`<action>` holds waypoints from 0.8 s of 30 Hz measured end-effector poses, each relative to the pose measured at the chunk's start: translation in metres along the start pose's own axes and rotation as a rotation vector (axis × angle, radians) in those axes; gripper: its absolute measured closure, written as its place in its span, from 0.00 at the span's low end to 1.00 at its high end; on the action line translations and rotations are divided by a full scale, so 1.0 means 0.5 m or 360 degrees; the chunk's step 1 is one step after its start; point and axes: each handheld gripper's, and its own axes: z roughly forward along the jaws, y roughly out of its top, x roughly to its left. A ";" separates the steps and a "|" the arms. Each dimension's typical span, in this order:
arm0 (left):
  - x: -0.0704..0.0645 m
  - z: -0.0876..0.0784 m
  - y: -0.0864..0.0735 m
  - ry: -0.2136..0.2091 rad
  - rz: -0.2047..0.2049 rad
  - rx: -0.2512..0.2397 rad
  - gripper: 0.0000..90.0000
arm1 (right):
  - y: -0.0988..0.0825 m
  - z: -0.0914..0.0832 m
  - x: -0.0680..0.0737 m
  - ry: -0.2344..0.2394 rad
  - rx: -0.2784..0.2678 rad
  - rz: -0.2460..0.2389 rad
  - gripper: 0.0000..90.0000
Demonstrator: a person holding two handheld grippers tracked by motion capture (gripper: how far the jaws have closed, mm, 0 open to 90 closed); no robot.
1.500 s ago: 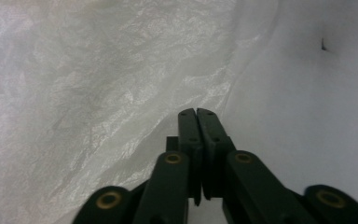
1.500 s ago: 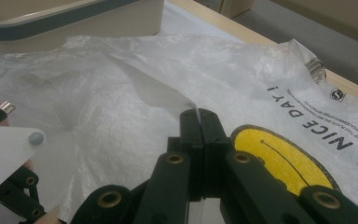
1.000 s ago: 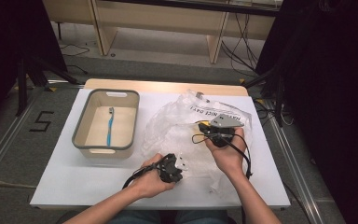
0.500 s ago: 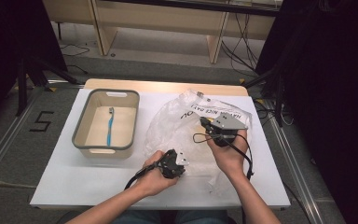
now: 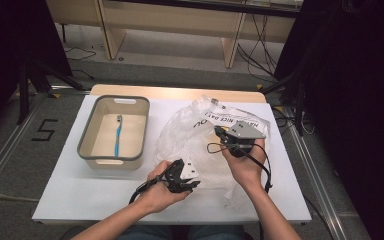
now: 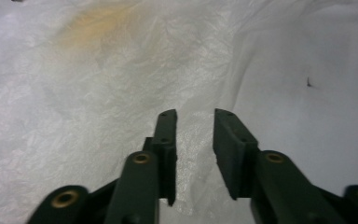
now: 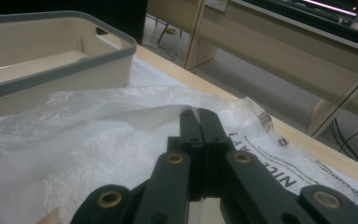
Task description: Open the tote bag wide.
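Observation:
A crumpled clear plastic bag (image 5: 190, 135) with black print lies on the white table (image 5: 80, 185). My right gripper (image 5: 219, 132) is over its right part, under a grey plate. In the right gripper view that gripper (image 7: 198, 115) is shut, and a raised fold of the bag (image 7: 121, 140) runs up into its tips. My left gripper (image 5: 194, 177) is at the bag's near edge. Its jaws have just been opening. In the left gripper view my left gripper (image 6: 196, 116) stands apart over the bag's film (image 6: 98, 93), with nothing pinched between the pads.
A beige bin with a grey rim (image 5: 87, 155) stands at the left of the table with a blue toothbrush (image 5: 117, 135) in it; its wall (image 7: 51, 74) also rises beyond the bag. A wooden edge (image 5: 175, 91) runs along the table's far side.
The left gripper's jaws have opened and let go of the bag at its near edge. The right gripper has kept its hold and stayed where it was.

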 end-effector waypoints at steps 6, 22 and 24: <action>-0.001 -0.024 -0.003 -0.0025 -0.0041 -0.0044 0.56 | -0.002 0.002 -0.001 0.0009 0.0008 0.0002 1.00; 0.030 -0.109 -0.011 0.0065 -0.0175 -0.0151 0.37 | -0.007 0.007 0.001 0.0040 0.0045 0.0002 1.00; 0.035 -0.121 -0.013 0.0091 -0.0188 -0.0163 0.36 | -0.008 0.009 0.001 0.0045 0.0048 0.0011 1.00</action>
